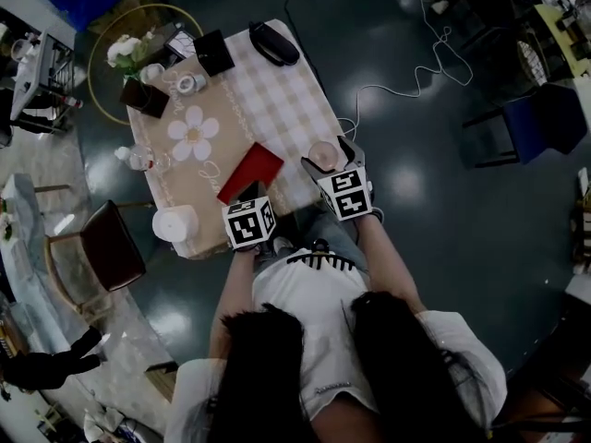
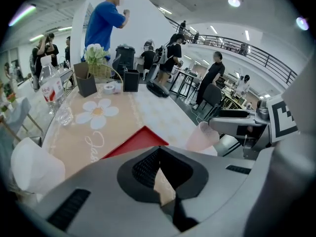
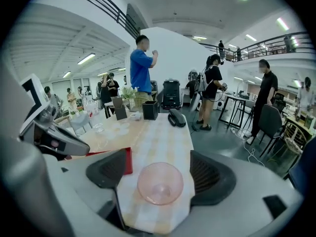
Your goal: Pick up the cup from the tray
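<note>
L gripper (image 2: 159,172): jaws together, empty, near red tray (image 2: 132,142).
R gripper (image 3: 160,174): jaws apart, flanking pink cup (image 1: 323,154) on table (image 1: 277,100).

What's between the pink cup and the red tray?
Just a strip of checked tablecloth and one jaw of the right gripper, whose open jaws flank the cup. The right gripper view shows it best.

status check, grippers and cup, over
Left gripper shut, empty. Right gripper open, cup between its jaws, not gripped. Cup beside red tray, nothing in the way.
</note>
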Demonstrator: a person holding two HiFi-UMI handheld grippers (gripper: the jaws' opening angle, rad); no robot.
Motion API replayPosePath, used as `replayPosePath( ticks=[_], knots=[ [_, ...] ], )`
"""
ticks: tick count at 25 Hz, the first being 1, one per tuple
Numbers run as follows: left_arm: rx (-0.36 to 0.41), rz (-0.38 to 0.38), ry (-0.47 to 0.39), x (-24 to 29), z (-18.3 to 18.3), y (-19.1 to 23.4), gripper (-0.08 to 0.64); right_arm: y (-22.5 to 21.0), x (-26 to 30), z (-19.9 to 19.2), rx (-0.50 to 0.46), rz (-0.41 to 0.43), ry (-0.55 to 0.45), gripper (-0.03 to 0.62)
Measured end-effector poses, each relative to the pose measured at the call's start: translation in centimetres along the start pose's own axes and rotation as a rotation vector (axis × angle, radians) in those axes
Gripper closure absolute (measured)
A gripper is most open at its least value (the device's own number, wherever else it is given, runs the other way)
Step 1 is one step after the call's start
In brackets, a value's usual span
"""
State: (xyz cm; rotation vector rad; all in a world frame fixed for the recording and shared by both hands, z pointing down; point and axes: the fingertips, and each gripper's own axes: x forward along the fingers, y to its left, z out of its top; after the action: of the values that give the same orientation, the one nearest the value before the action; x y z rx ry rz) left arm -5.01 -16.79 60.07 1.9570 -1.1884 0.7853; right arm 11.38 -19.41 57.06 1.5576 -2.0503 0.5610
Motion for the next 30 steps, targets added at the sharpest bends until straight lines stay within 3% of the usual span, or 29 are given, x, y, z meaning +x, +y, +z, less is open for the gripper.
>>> replayPosePath(
  ticks=[12, 13, 16, 21, 25, 30],
  knots=[
    [-0.02, -0.036, -0.087, -3.0, 0.0, -1.2, 0.553, 7.0, -2.5, 1.1, -0.043, 0.164, -0.004, 0.192],
    [-0.023, -0.036, -0.089, -3.2, -0.1, -1.1, 0.552, 7.6, -2.5, 1.1, -0.06, 0.17, 0.006, 0.21],
    [-0.03, -0.035, -0.094, -3.8, -0.7, -0.8, 0.552, 8.9, -2.8, 1.1, -0.093, 0.154, 0.011, 0.347],
    [-0.031, -0.059, -0.122, -4.9, -1.1, -0.6, 0.552, 10.7, -3.3, 1.3, -0.084, 0.172, -0.003, 0.387],
    [-0.033, -0.058, -0.142, -5.8, -1.1, -0.1, 0.552, 11.2, -4.1, 2.2, -0.087, 0.112, -0.073, 0.582],
    [-0.042, -0.06, -0.157, -6.4, -1.5, 0.3, 0.552, 11.9, -4.5, 1.3, -0.061, 0.102, -0.066, 0.583]
  ],
)
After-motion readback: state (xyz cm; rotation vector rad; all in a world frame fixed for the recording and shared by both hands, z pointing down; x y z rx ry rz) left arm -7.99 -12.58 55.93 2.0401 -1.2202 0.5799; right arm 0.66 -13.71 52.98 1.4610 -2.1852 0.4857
